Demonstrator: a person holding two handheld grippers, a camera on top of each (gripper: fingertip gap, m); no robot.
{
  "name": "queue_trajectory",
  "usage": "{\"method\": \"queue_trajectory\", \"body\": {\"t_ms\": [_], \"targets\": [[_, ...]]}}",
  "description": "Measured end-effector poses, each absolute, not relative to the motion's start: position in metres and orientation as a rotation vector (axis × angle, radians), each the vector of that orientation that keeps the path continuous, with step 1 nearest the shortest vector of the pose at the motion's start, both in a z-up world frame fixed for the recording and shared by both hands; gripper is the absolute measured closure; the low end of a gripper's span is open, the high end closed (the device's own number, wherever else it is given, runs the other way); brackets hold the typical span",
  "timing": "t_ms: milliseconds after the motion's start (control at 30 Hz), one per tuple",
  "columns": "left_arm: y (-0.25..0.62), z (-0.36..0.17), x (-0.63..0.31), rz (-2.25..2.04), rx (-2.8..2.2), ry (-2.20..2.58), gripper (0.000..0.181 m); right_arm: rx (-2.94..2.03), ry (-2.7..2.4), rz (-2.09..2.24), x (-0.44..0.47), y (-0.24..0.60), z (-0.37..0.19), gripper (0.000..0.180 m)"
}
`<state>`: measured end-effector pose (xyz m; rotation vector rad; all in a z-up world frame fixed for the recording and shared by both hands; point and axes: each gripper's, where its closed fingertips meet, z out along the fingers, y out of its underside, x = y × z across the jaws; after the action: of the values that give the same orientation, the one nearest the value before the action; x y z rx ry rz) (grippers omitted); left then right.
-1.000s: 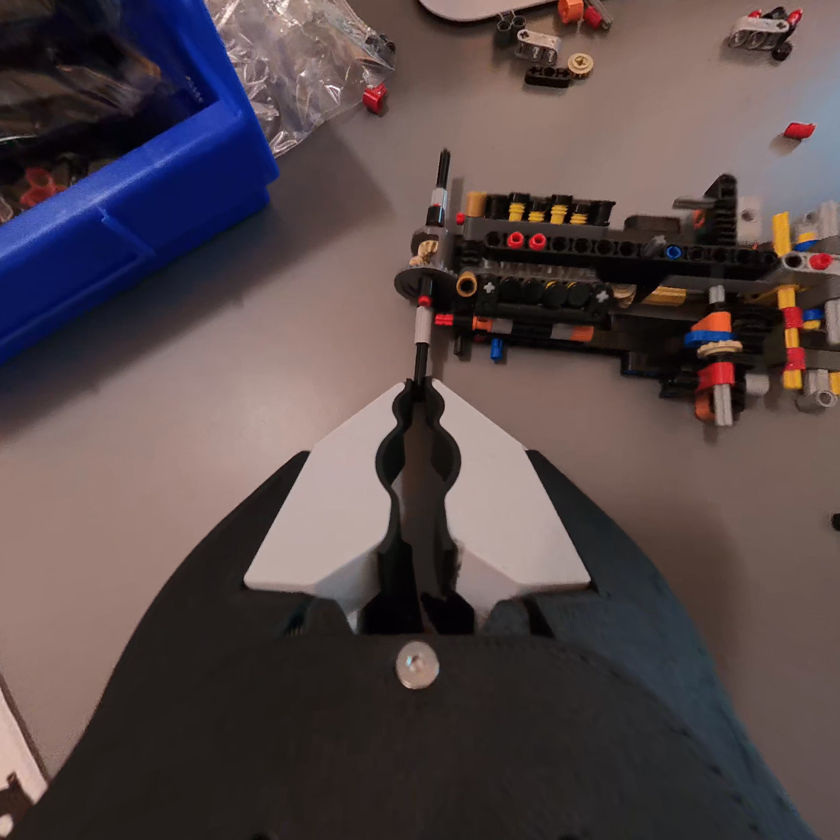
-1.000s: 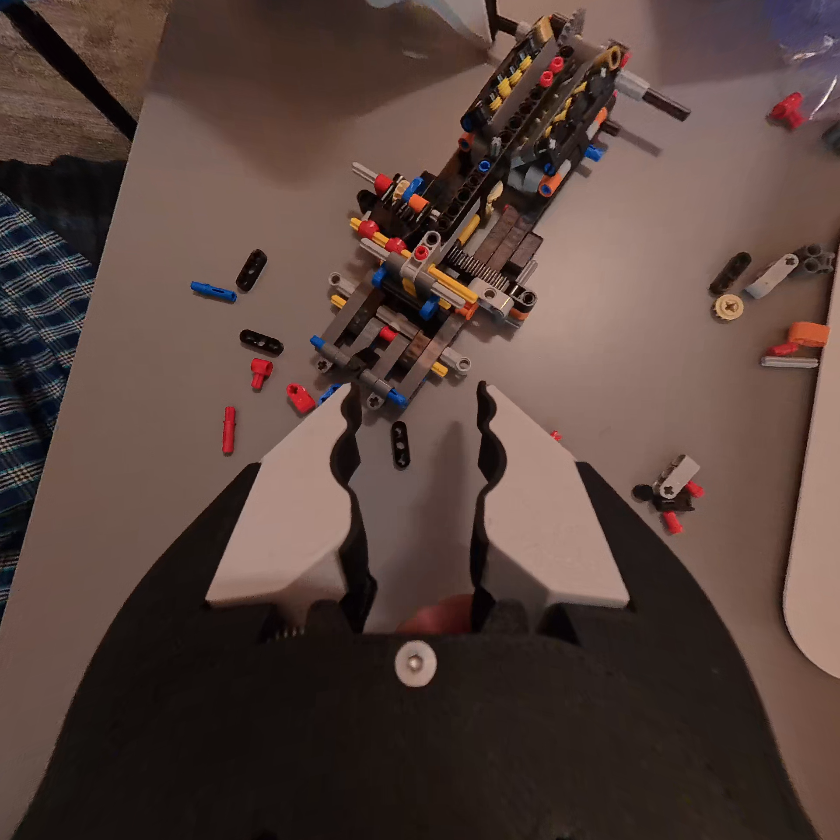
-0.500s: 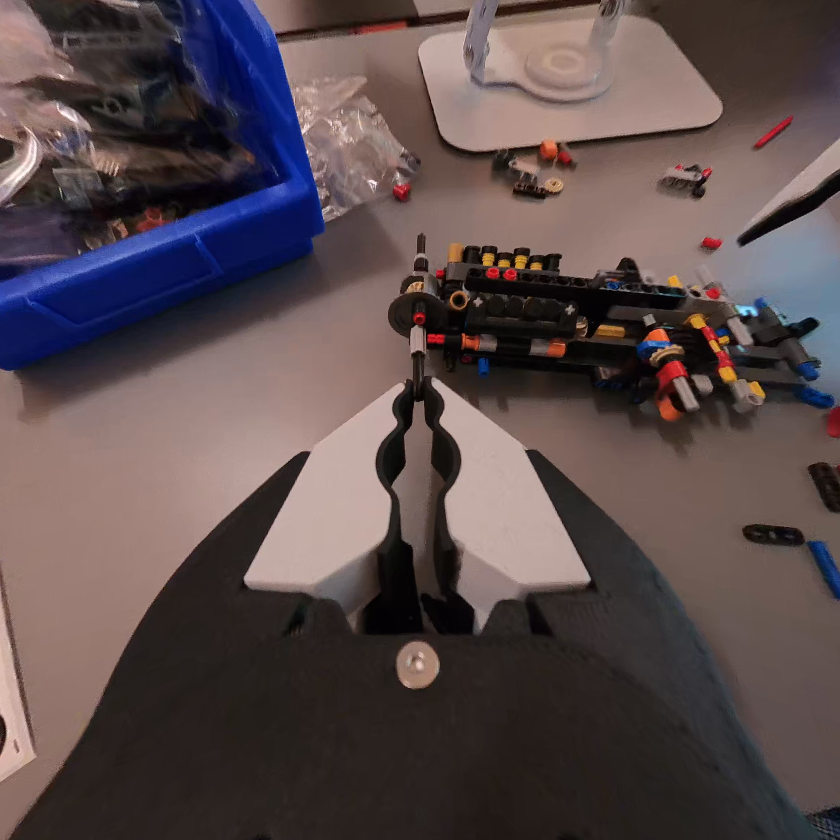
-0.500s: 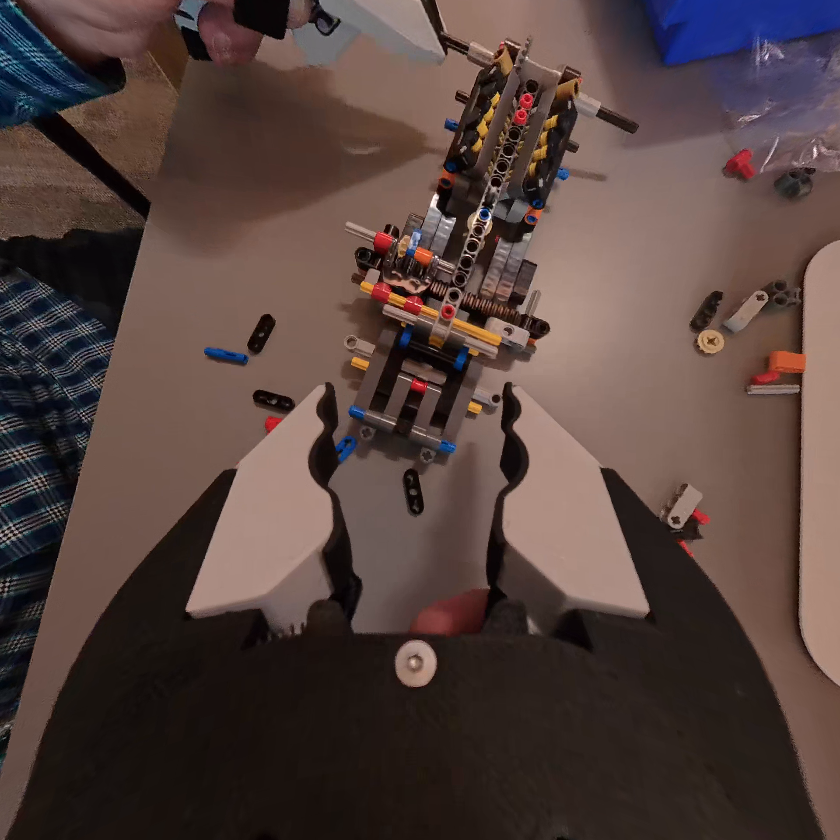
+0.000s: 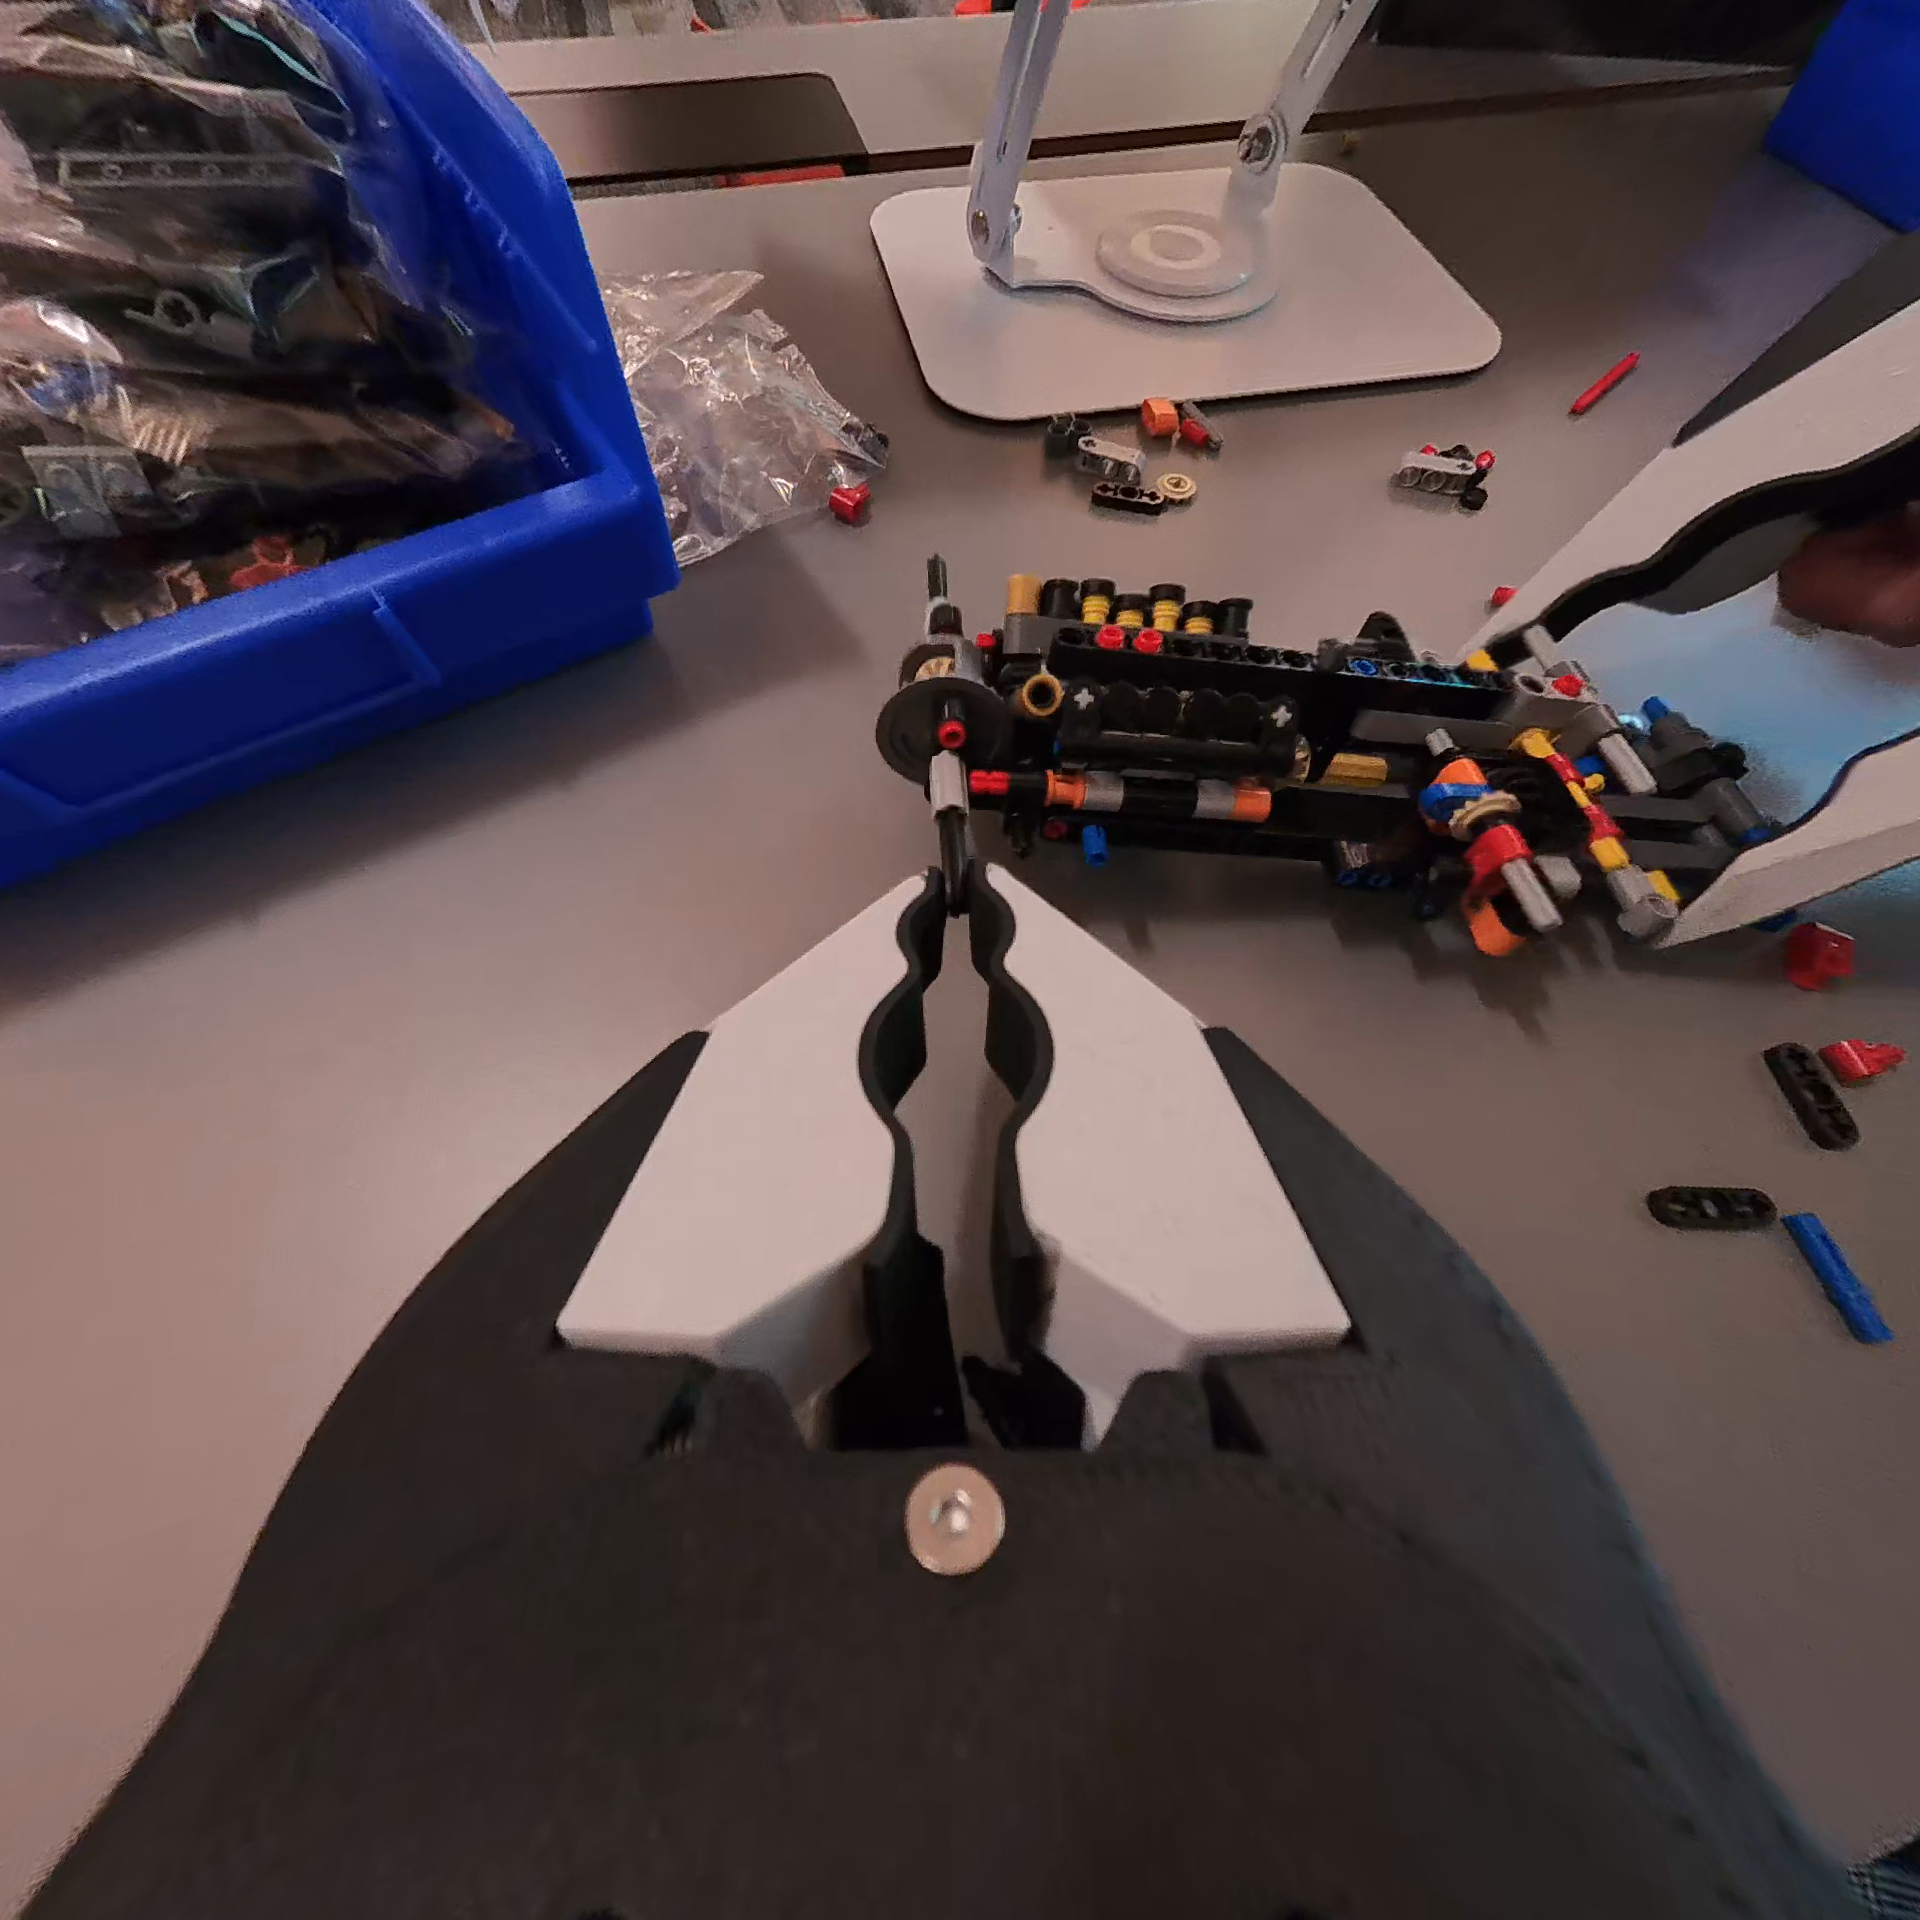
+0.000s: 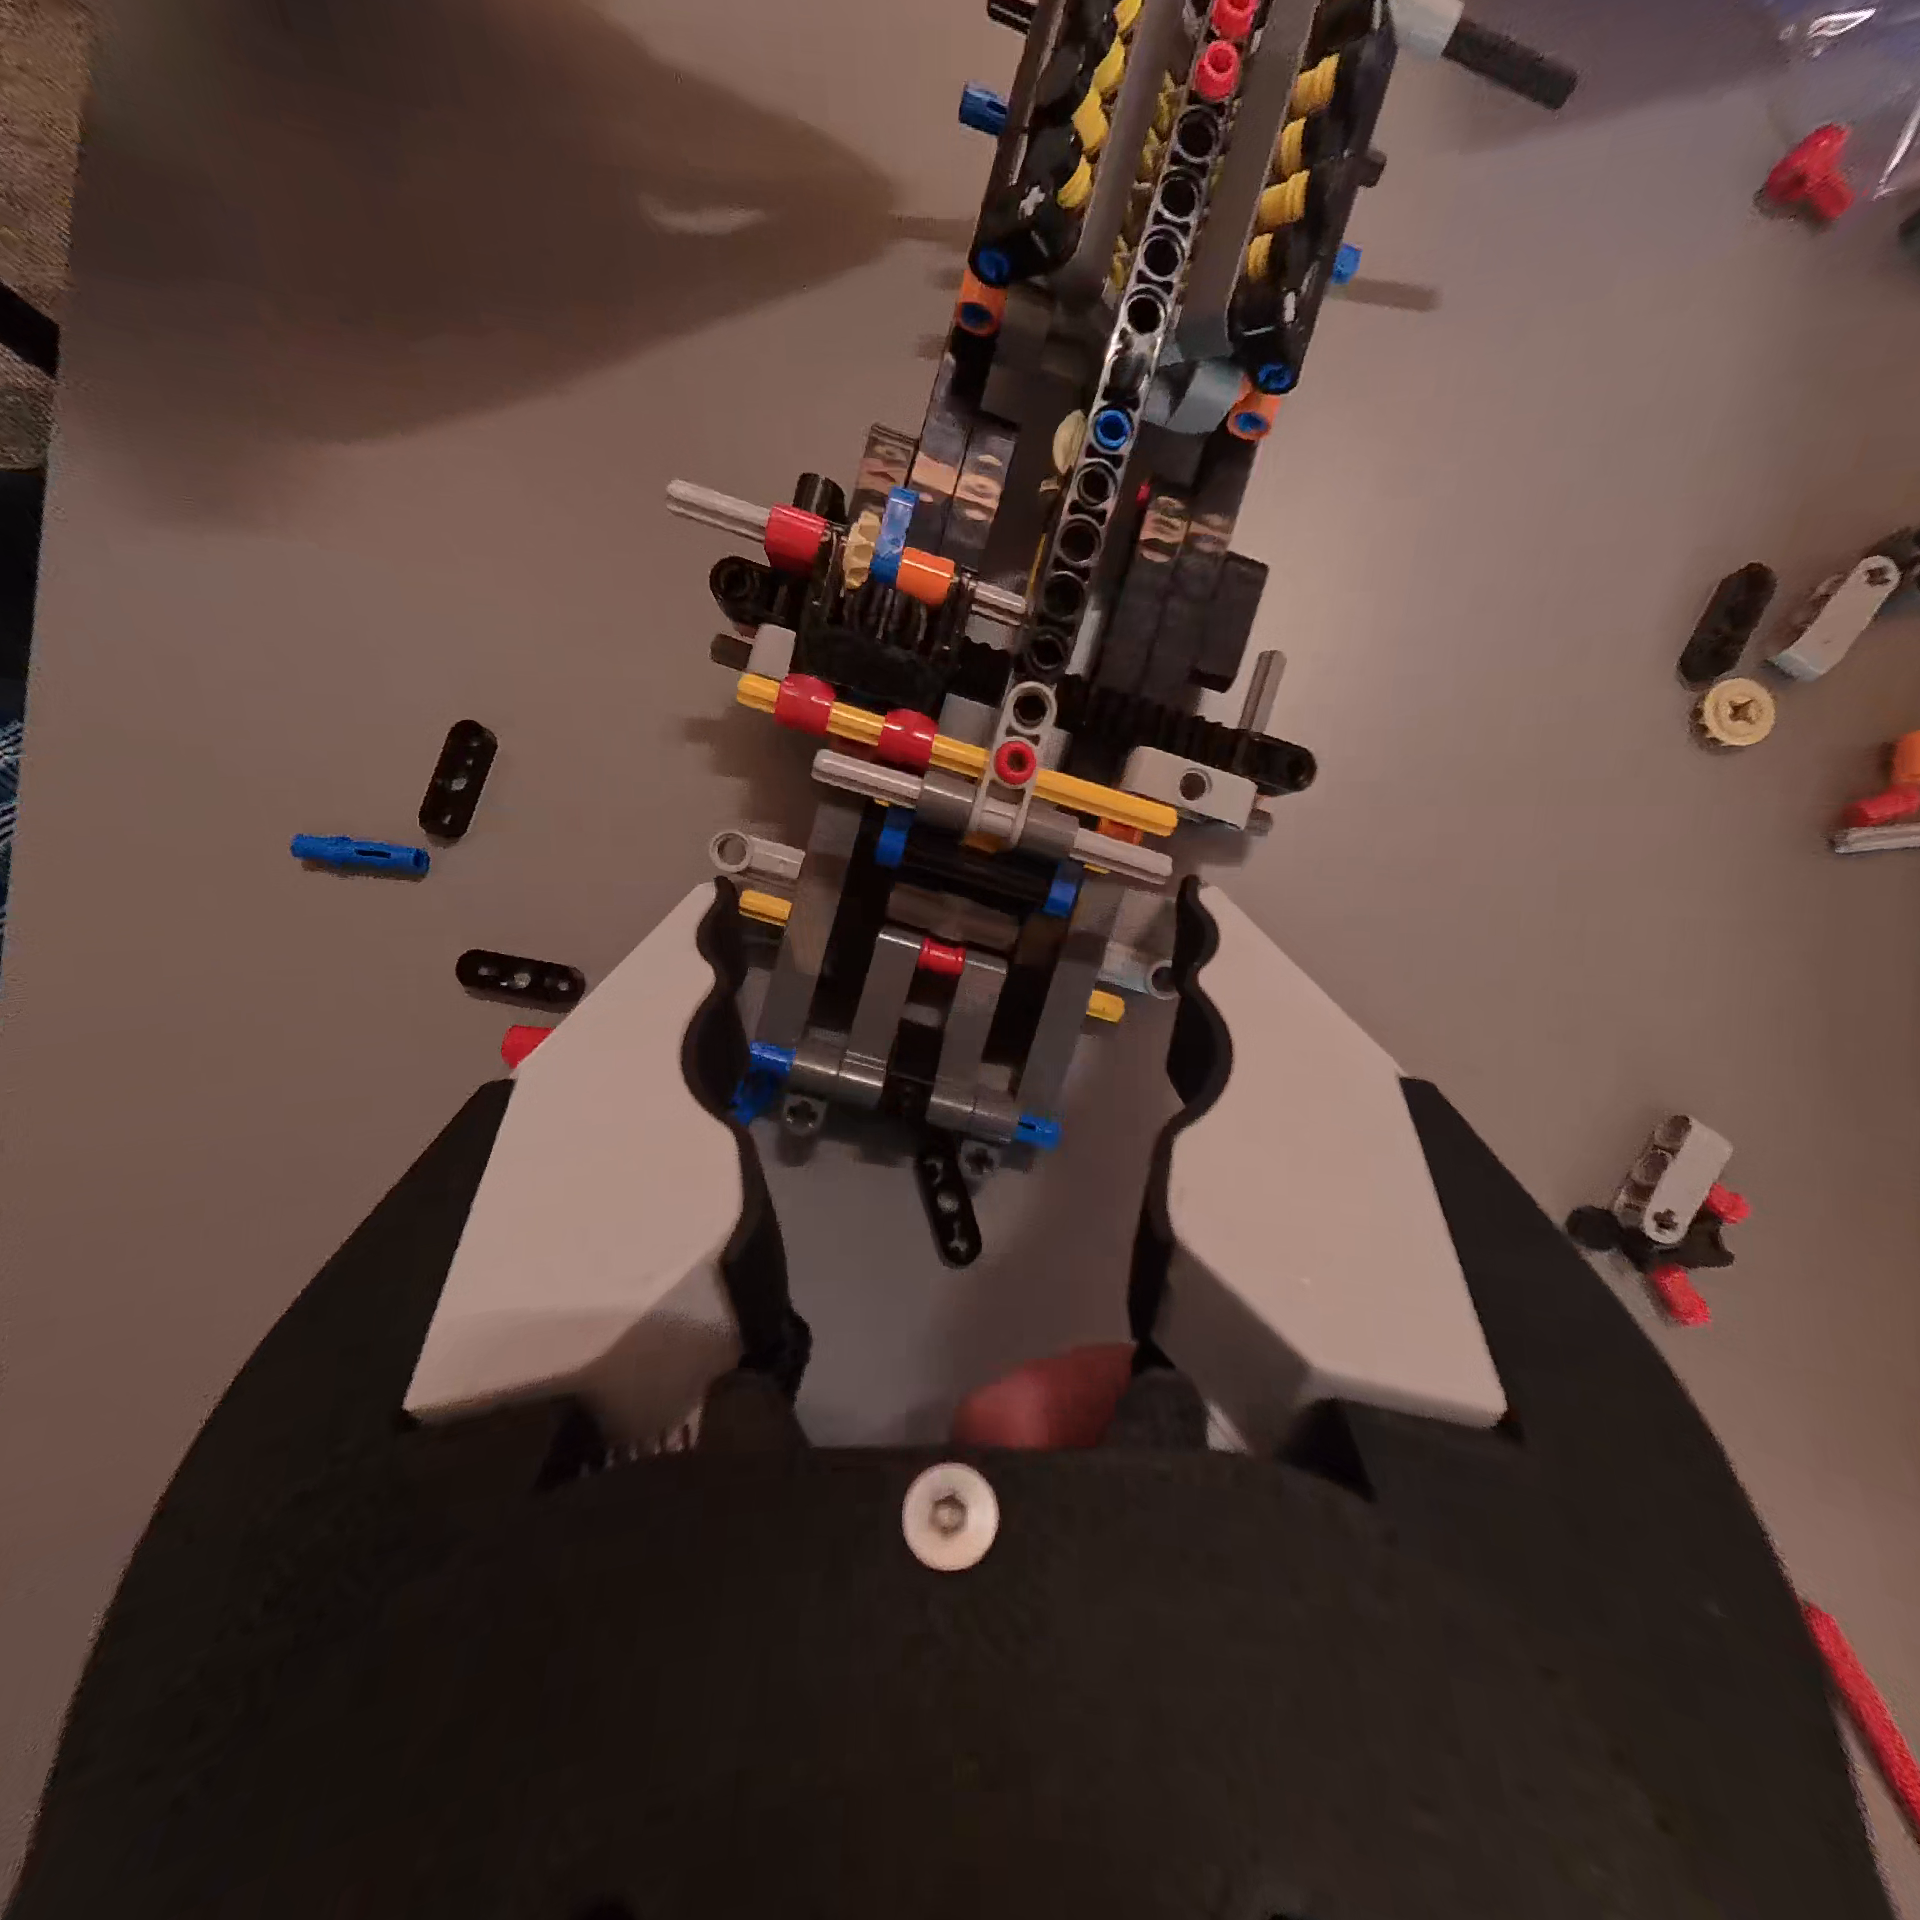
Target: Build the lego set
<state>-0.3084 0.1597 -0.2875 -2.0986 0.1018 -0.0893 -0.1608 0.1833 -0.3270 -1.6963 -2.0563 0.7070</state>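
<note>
A long black, grey and yellow lego chassis (image 5: 1247,738) lies on the grey table, also in the right wrist view (image 6: 997,644). A black axle (image 5: 951,821) sticks out of its near-left end. My left gripper (image 5: 954,894) is shut on the tip of that axle. My right gripper (image 6: 951,914) is open, its fingers standing on either side of the chassis's near end; it also shows in the left wrist view (image 5: 1704,748) at the chassis's right end. A small black beam (image 6: 951,1205) lies between the right fingers.
A blue bin (image 5: 312,623) of bagged parts stands at the left, a clear bag (image 5: 727,405) beside it. A white stand base (image 5: 1195,301) is behind the chassis. Loose pins and beams lie about: blue pin (image 6: 358,852), black beams (image 6: 457,779), red pin (image 5: 1605,382), grey connector (image 6: 1673,1184).
My right gripper has moved forward and now straddles the chassis's near end, jaws wider. My left gripper stays shut on the axle; its view has pulled back and risen.
</note>
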Motion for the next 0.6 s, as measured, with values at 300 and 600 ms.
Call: {"method": "queue_trajectory", "body": {"t_ms": [300, 600], "targets": [[0.165, -0.286, -0.310, -0.129, -2.077, 0.082, 0.179, -1.685, -2.043, 0.772, -0.164, 0.182, -0.325, 0.109], [0.163, -0.255, -0.307, -0.127, -1.929, 0.123, 0.178, -1.571, -2.007, 0.721, -0.170, 0.190, -0.318, 0.111]]}}
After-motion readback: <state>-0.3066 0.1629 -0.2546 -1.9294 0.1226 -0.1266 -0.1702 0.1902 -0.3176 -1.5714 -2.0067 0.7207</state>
